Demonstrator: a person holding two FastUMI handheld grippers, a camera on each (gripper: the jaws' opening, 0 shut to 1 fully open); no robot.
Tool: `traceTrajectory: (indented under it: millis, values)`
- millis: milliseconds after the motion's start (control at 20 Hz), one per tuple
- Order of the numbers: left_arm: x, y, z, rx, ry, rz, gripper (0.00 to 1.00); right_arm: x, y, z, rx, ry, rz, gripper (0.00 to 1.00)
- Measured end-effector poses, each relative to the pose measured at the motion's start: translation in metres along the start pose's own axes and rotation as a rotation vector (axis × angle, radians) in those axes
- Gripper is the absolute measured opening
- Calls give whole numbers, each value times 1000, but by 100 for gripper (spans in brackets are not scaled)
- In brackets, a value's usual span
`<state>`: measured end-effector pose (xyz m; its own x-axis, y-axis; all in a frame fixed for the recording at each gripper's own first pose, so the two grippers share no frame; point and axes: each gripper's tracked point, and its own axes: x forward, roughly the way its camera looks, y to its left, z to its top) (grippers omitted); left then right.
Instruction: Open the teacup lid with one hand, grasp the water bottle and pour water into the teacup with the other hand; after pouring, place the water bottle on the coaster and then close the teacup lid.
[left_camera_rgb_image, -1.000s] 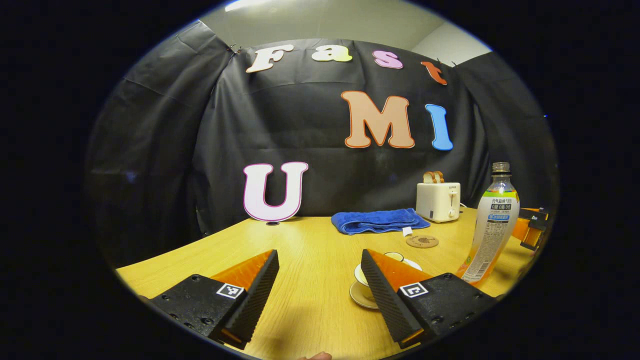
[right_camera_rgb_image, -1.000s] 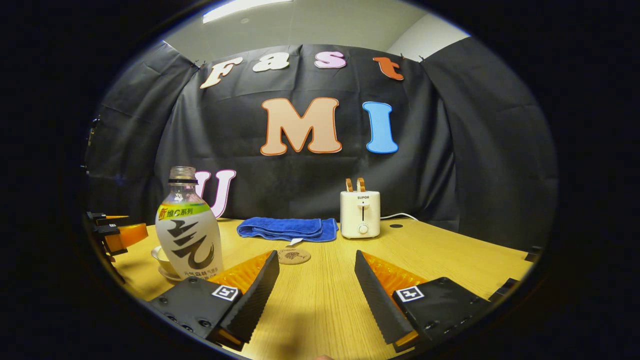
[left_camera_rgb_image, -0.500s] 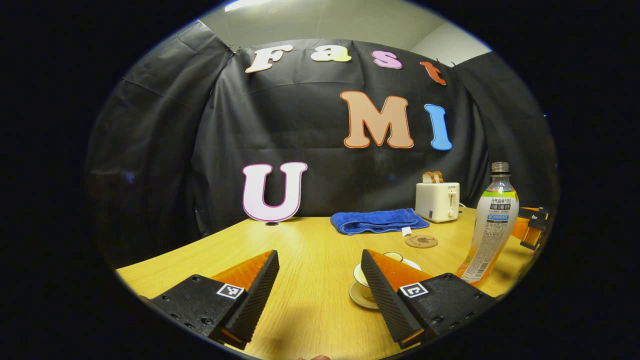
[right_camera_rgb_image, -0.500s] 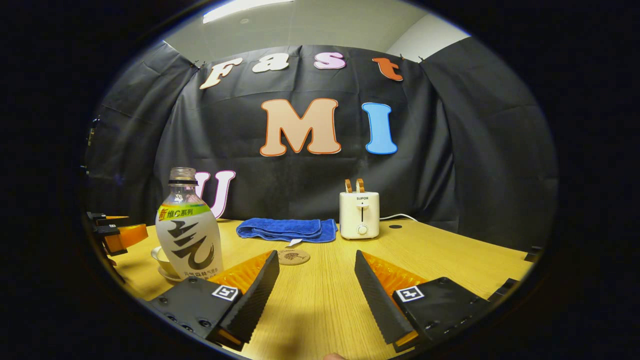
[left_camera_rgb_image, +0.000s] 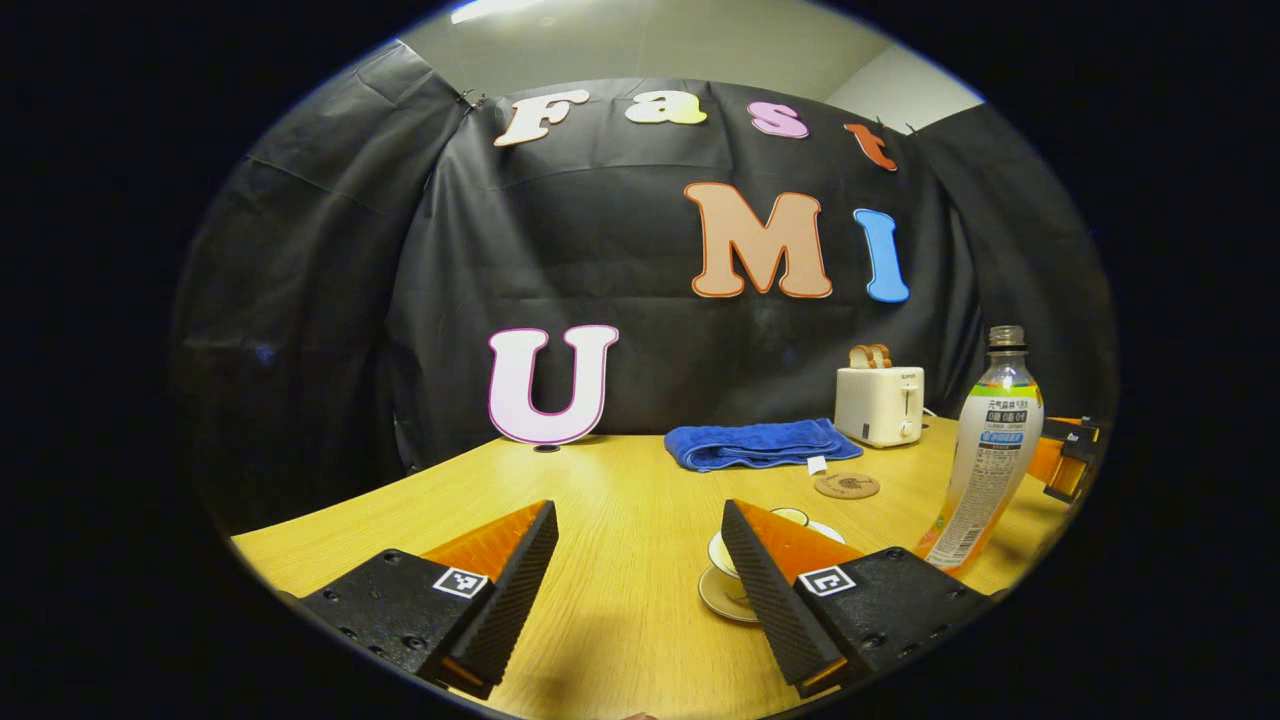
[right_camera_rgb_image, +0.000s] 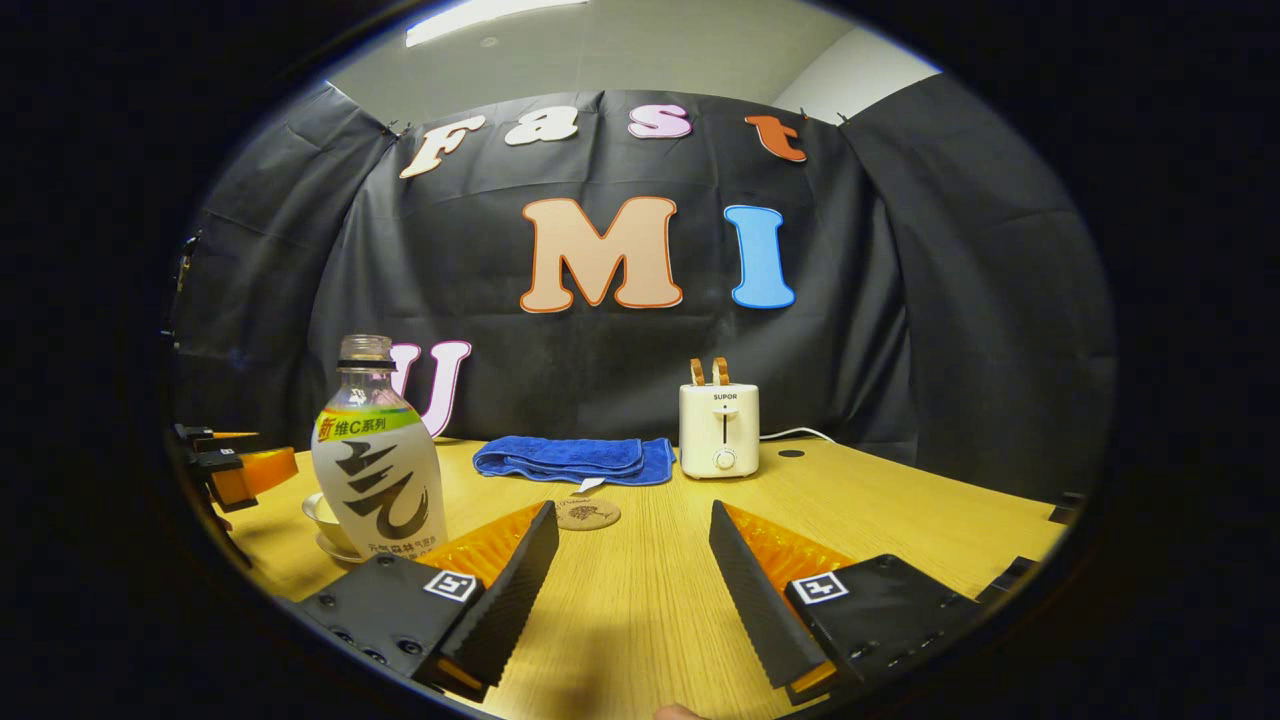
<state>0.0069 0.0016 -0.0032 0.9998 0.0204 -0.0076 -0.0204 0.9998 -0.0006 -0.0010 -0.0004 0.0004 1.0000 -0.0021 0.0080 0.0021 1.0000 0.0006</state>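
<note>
A: Left gripper view first, biggest thing down: the wooden table (left_camera_rgb_image: 620, 500) runs out ahead of the left gripper (left_camera_rgb_image: 640, 570), whose jaws stand spread wide with nothing between them.

B: And the blue towel (left_camera_rgb_image: 755, 442)?

A: Folded, far ahead and a little right of that gripper, with the white toaster (left_camera_rgb_image: 880, 405) beside it, further right. Nearer, the water bottle (left_camera_rgb_image: 985, 450) stands upright, well off to its right.

B: In the right gripper view the water bottle (right_camera_rgb_image: 378, 460) is ahead-left of the right gripper (right_camera_rgb_image: 632, 565), just past its left finger. That gripper is released too, holding nothing.

A: The teacup (left_camera_rgb_image: 775, 530) sits on its saucer right behind my right finger, partly hidden. The lid looks to be on, though I cannot be sure.

B: From my side the teacup (right_camera_rgb_image: 325, 520) peeks out behind the bottle, close to it, with your gripper (right_camera_rgb_image: 235, 470) further left. The coaster (right_camera_rgb_image: 587, 513) lies ahead of me between my fingers; for you the coaster (left_camera_rgb_image: 846, 486) is beyond the cup.

A: Nothing is done yet, I judge. The risk: cup and bottle stand close together, so my wide jaws reaching for the small lid knob could clip the bottle or drag the cup off its saucer.

B: And if I squeeze that tall bottle too high, it may tip onto the cup.
</note>
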Motion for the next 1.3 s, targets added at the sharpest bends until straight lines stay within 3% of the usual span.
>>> traceTrajectory:
  millis: [600,1300]
  values:
    - [13,-51,-5,-90,63,-135,96,1,2,-2,0,12,12,97]
    - [23,-92,-27,39,175,-229,90,1,3,-3,0,7,17,94]
